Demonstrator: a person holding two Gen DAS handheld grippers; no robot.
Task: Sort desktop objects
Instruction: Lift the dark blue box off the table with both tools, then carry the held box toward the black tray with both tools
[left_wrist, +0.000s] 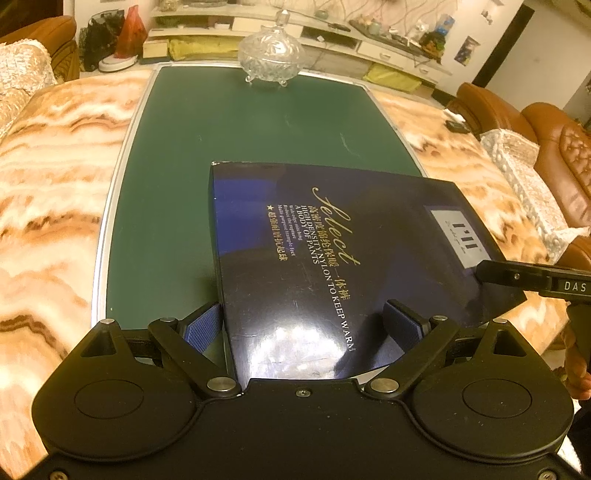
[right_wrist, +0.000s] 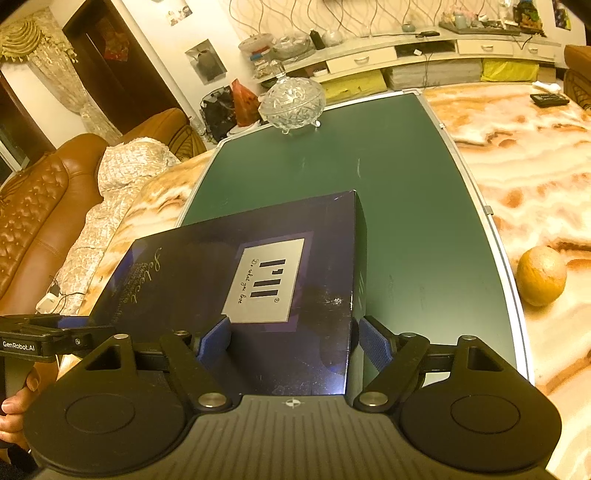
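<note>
- Where the marbled orange tabletop meets the brown leather sofa at its left edge, a lace cover drapes over the sofa arm; a white plug and cable lie below it.
- The green inlaid panel with its silver rim runs down the middle of the tabletop, and a dark blue flat box lies across its near end – gold "Select" script and the line "HIGH DENSITY NYLON TO KEEP WARM" on the lid, a grey label toward the box's right end.
- The left gripper has its fingers spread wide: one blue pad sits just off the box's left side wall, the other lies over the lid. Whether either pad touches the box, I cannot tell.
- The right gripper straddles the box's right near corner, jaws spread – one pad on top of the lid by the label, the other just beside the side wall. No squeeze on the box is visible.
- At the far edge of the green panel stands a lidded cut-glass candy bowl on small feet.
- On the marbled surface to the right, near its near edge, rests a round yellow-brown fruit, just outside the silver rim.
- Near the far right corner lies a black remote control.
</note>
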